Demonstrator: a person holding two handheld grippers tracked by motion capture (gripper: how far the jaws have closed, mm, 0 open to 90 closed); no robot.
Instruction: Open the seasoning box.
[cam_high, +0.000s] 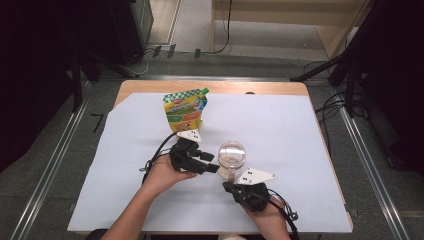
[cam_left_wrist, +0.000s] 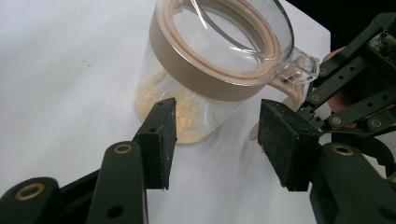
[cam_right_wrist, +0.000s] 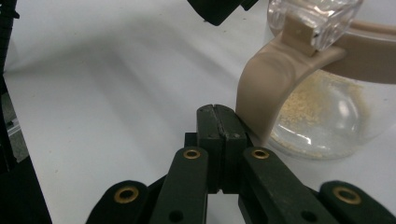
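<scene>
I judge the pouring done: yellowish powder lies in the clear glass jar with the tan lid ring (cam_high: 232, 155) mid-table, my left tongs (cam_left_wrist: 215, 128) released beside it, right tongs (cam_right_wrist: 222, 122) clenched empty against its handle.

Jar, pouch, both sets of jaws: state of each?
glass jar: upright on the white sheet, lid shut, a low layer of yellowish powder at the bottom.
pouch: upright behind the left gripper, green cap on.
left gripper: jaws open, apart from the jar, nothing between them.
right gripper: jaws shut on nothing, beside the jar's tan handle.
</scene>
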